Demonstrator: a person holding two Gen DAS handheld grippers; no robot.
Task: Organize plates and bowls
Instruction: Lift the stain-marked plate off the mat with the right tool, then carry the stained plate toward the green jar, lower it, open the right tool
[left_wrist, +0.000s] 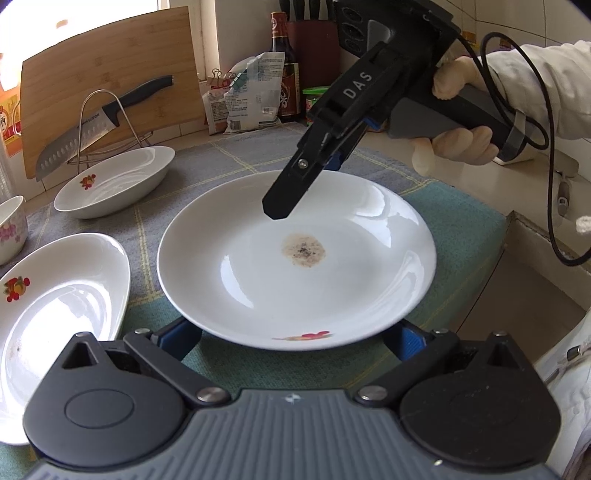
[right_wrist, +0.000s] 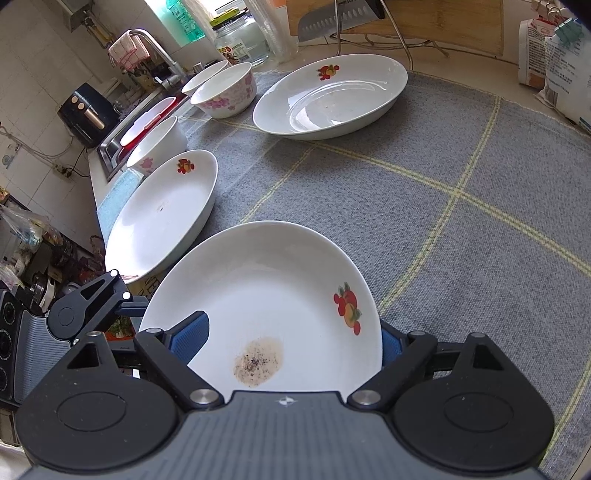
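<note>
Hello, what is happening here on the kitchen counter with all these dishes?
A person with handheld tongs in each hand is sorting dishes on a grey mat. Both tongs work on the stained plate: the right tongs are closed on its edge, while the left tongs sit wide around its near rim; whether they touch it is unclear. Two more plates and some floral bowls wait nearby, unstacked.

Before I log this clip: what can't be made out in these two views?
- Left wrist view: the left gripper has its fingertips covered by the stained plate rim, so contact is unclear.
- Right wrist view: the right gripper has its right pad behind the plate's edge, so the grip is unclear.
- Left wrist view: the oval dish is cut off by the left edge.
- Right wrist view: the knife is cut off by the top edge.
</note>
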